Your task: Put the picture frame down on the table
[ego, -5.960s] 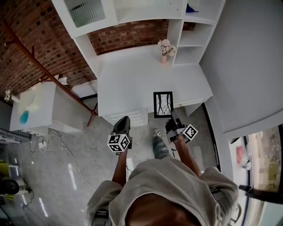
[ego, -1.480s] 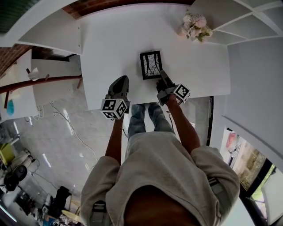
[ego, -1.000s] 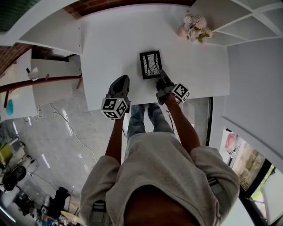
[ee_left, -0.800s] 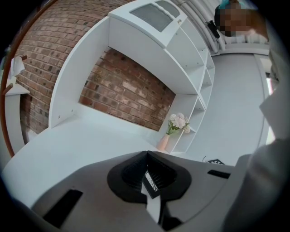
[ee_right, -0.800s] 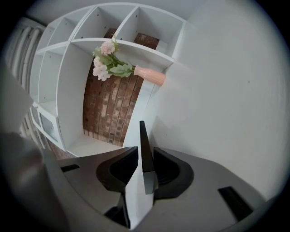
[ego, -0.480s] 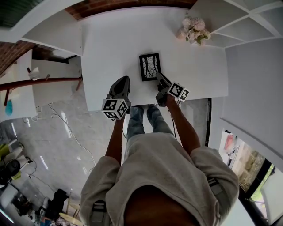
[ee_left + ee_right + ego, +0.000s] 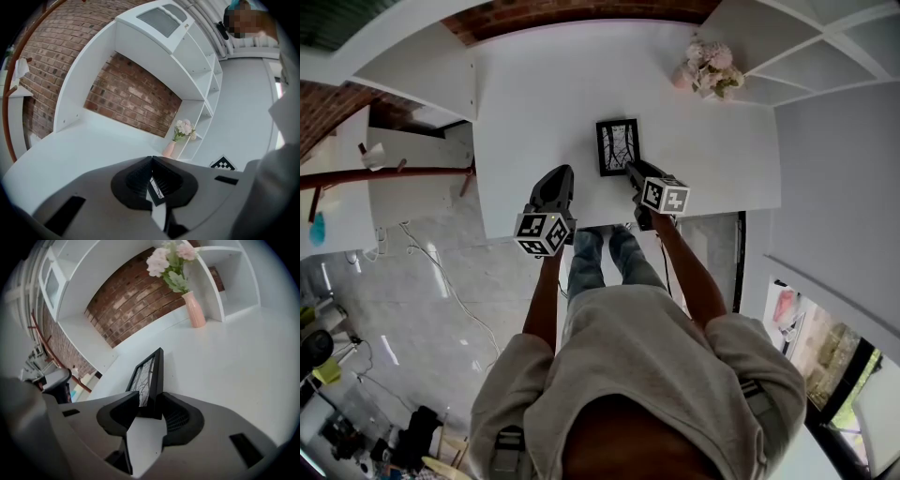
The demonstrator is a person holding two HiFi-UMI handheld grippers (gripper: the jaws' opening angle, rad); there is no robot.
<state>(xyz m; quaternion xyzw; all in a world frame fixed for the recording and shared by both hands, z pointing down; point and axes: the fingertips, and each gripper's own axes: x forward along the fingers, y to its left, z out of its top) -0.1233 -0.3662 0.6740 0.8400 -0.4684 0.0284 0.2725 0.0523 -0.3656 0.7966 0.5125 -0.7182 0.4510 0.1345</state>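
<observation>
The black picture frame (image 7: pixel 618 145) with a branch print is on the white table (image 7: pixel 534 103), near its front edge. In the right gripper view the frame (image 7: pixel 149 373) shows edge-on, its near lower corner between my right gripper's (image 7: pixel 150 401) jaws. Those jaws have just been opening and now stand wider than the frame's edge, not pinching it. In the head view the right gripper (image 7: pixel 631 169) is at the frame's lower right corner. My left gripper (image 7: pixel 562 172) hovers over the table edge to the frame's left, its jaws (image 7: pixel 152 158) shut on nothing.
A pink vase of pale flowers (image 7: pixel 708 67) stands at the table's back right, beside white shelves (image 7: pixel 787 37). It also shows ahead in both gripper views (image 7: pixel 194 310) (image 7: pixel 168 149). A brick wall (image 7: pixel 126 93) backs the table. The person's legs and a grey floor lie below the front edge.
The right gripper has rolled at the wrist, its marker cube swinging over, and its jaws have spread apart. The frame has stayed where it was on the table. The left gripper has kept still.
</observation>
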